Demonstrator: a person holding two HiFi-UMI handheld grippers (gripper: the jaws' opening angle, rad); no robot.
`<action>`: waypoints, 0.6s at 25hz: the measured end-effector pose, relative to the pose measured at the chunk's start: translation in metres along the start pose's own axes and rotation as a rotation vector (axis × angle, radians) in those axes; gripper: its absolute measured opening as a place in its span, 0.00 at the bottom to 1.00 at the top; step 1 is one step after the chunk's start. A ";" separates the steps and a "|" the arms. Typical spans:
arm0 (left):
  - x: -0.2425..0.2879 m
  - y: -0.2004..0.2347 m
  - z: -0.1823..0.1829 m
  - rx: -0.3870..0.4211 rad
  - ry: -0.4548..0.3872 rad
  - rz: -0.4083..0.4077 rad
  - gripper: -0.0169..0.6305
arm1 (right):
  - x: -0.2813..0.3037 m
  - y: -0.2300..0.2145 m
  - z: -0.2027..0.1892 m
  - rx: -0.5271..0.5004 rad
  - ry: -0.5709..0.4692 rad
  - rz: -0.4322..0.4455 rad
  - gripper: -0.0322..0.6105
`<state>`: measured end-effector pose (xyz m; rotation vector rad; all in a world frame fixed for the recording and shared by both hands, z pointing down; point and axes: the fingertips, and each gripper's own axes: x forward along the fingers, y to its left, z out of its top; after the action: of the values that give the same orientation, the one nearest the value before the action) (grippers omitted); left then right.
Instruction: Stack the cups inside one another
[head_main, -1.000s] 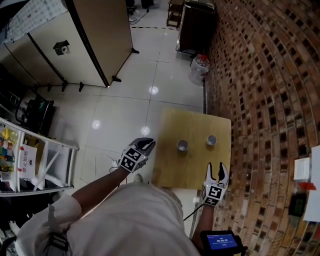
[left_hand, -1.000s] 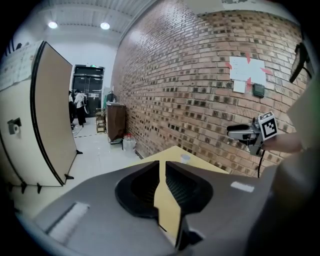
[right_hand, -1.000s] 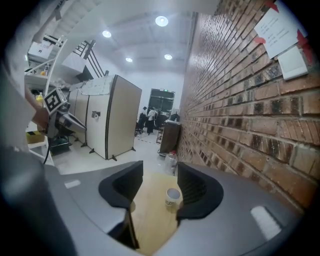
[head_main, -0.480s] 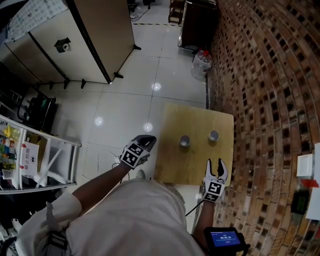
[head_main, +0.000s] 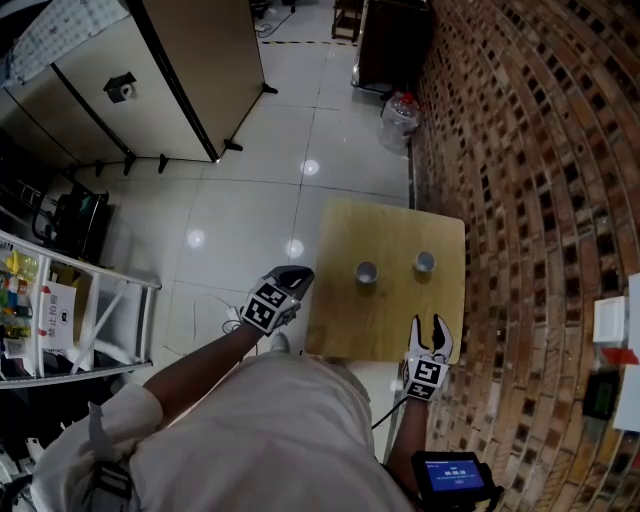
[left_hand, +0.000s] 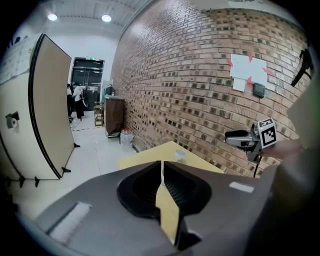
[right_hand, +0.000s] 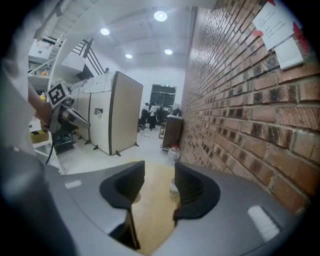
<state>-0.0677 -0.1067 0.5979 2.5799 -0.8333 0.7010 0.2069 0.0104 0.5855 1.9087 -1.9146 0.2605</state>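
Note:
Two small pale cups stand upright and apart on the wooden table: a left cup and a right cup. My left gripper hovers off the table's left edge. Its jaws are shut to a thin slit and have just been opening slightly, with nothing between them. One cup shows beyond it. My right gripper is over the table's near right corner, open, and has just been closing a little around empty air. The right cup stands ahead of it.
A brick wall runs along the table's right side. A water jug and a dark cabinet stand beyond the far end. A beige partition and a white shelf rack are at the left across tiled floor.
Both cups keep their places. The view has shifted slightly, and neither gripper has visibly moved relative to the table.

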 end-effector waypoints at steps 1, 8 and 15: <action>0.000 -0.002 -0.001 -0.001 0.006 -0.001 0.09 | -0.001 0.000 -0.002 0.001 0.004 0.000 0.35; 0.003 -0.012 -0.007 -0.006 0.030 -0.001 0.09 | 0.001 -0.004 -0.023 -0.054 0.065 0.005 0.31; 0.009 -0.021 -0.006 -0.015 0.039 0.013 0.09 | 0.049 -0.031 -0.056 -0.116 0.192 0.045 0.28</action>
<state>-0.0504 -0.0915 0.6042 2.5415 -0.8404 0.7440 0.2484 -0.0116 0.6515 1.7019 -1.8067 0.3265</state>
